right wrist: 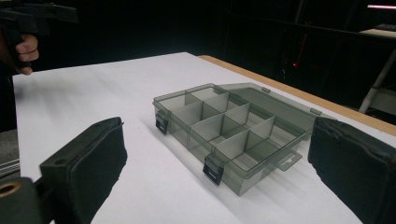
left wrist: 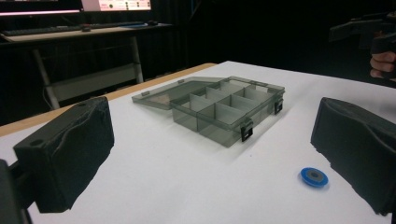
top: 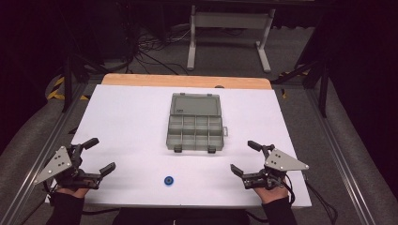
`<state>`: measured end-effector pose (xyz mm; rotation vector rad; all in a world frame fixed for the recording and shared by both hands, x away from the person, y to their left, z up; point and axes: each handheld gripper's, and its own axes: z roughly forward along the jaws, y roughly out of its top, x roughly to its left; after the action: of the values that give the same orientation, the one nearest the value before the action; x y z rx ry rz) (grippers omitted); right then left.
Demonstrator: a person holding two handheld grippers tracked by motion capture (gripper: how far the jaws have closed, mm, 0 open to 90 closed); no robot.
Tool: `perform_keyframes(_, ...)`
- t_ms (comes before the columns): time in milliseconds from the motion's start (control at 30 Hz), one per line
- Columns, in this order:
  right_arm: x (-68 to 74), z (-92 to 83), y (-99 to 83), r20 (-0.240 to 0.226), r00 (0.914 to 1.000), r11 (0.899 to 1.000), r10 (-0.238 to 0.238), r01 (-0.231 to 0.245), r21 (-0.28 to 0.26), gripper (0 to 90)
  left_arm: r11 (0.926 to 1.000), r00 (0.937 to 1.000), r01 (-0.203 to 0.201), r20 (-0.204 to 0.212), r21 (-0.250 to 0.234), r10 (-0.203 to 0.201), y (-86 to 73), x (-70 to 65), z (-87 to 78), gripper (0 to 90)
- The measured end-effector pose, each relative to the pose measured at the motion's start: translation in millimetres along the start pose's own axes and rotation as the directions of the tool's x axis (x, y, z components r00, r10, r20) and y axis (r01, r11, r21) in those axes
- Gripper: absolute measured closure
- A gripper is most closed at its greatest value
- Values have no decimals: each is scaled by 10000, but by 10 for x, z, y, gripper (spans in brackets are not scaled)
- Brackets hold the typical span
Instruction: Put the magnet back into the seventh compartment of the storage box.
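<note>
A smoky clear organiser box [top: 195, 123] lies open in the middle of the white table, its lid [top: 195, 103] flat behind it and several compartments bare. The box [left wrist: 224, 108] sits ahead of the left gripper's jaws, and the same box [right wrist: 229, 130] lies between the right gripper's jaws, farther off. A small blue disc [top: 168, 180] with a grey centre rests near the front edge; the disc [left wrist: 313, 177] shows beside the left gripper's right jaw. My left gripper [top: 99, 157] is open at the front left, holding nothing. My right gripper [top: 244, 158] is open at the front right, also holding nothing.
The white sheet [top: 131, 112] covers the table, with a wooden strip [top: 186, 80] along its far edge. Beyond stands a white desk frame [top: 230, 33] amid cables on the floor. Metal rails [top: 335, 140] run along both sides.
</note>
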<state>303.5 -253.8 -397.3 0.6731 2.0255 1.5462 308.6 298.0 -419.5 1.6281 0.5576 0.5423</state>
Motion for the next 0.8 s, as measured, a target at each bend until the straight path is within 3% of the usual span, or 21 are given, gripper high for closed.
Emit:
perform_keyframes(300, 29, 96, 107, -367, 9993, 9999, -62, 67, 134, 49, 9999, 10000, -18, -27, 123, 19, -6, 4, 12, 4)
perform_keyframes(800, 192, 539, 380, -1645, 9856, 9986, -399, 450, 271, 47, 9998, 10000, 54, -19, 174, -54, -9, 7, 13, 5)
